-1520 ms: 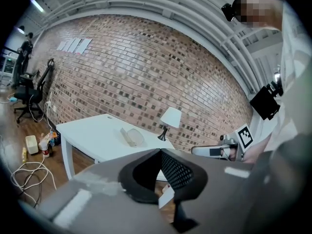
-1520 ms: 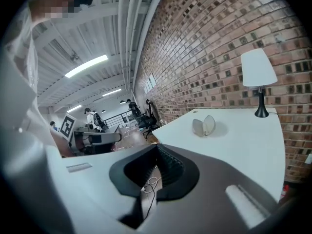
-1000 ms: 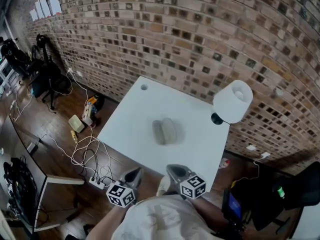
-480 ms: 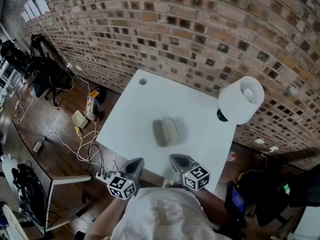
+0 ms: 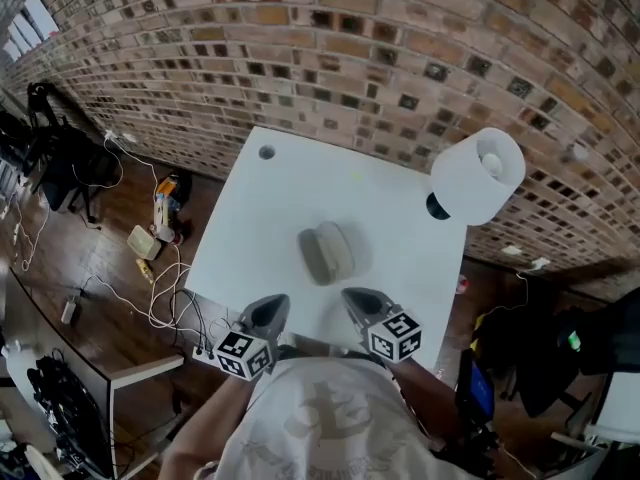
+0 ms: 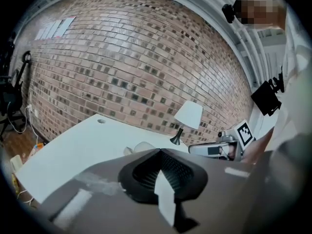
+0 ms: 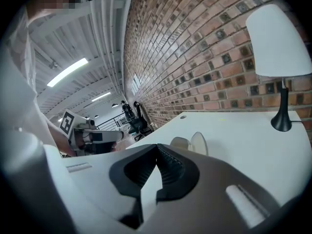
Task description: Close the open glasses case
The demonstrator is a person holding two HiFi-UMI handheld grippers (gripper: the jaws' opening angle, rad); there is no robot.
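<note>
Grey and lying open, the glasses case (image 5: pixel 326 253) sits mid-worktop (image 5: pixel 262 213), untouched. The left claw (image 5: pixel 273 305) and right claw (image 5: pixel 353 297), both pinched shut and empty, have advanced to the near edge, so the closing push looks imminent.

A white surface (image 5: pixel 285 193) stands against a brick wall (image 5: pixel 340 38). A round cable hole (image 5: pixel 266 152) sits near its far left corner. At the far right corner stands a lamp (image 5: pixel 478 176) with a white shade, on a slim black stem and a round black base. On the wooden floor (image 5: pixel 95 268) left of the surface, pale cables (image 5: pixel 165 298) loop to a white power strip (image 5: pixel 203 352). A flat beige box (image 5: pixel 143 242) lies near them, and black office chairs (image 5: pixel 60 153) stand farther left by the wall.
</note>
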